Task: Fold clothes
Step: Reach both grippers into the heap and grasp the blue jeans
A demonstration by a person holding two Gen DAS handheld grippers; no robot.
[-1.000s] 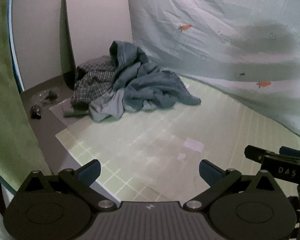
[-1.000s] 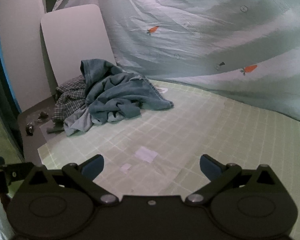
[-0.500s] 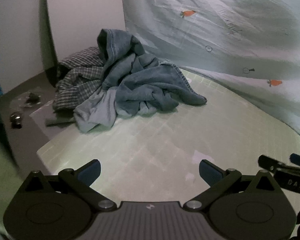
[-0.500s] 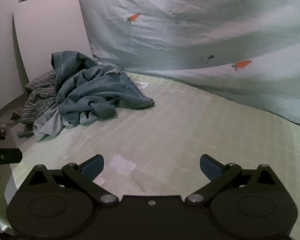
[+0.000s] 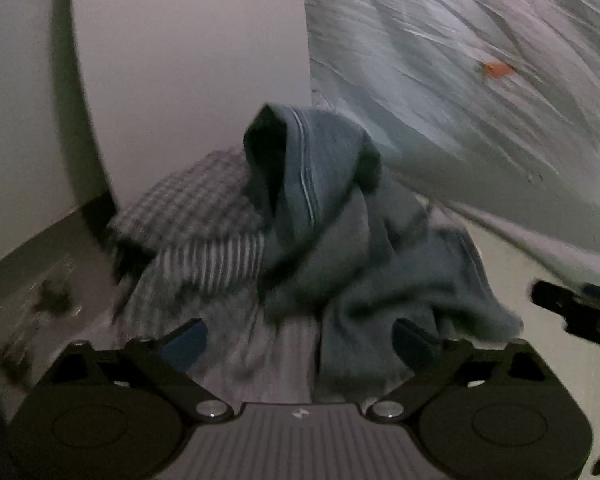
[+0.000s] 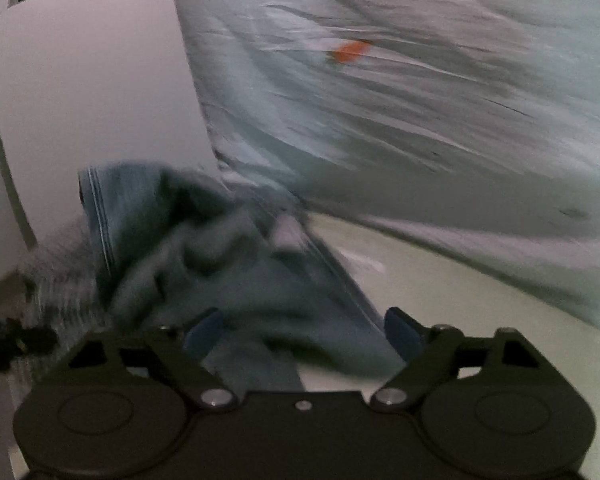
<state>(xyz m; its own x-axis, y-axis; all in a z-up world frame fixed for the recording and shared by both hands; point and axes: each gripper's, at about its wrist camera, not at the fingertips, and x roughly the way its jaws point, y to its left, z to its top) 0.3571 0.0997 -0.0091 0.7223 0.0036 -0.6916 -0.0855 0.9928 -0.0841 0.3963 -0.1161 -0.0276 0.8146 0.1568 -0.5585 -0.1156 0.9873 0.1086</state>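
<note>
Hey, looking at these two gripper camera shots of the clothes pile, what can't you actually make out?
- How many garments the pile holds: motion blur in both views merges the blue garment and checked cloth.
- Small dark objects on the side ledge, left wrist view: blurred, unidentifiable.
- Lower pile: hidden behind the left gripper and right gripper bodies.
- Whether either gripper's open fingers touch fabric: blurred.
- Sheet print: smeared orange mark.

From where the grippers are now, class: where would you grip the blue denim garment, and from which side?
Probably the stitched hem standing up at the peak of the blue denim garment. It rises free above the checked shirt, so either open hand-held gripper could close over it from the front, coming down from above.
</note>
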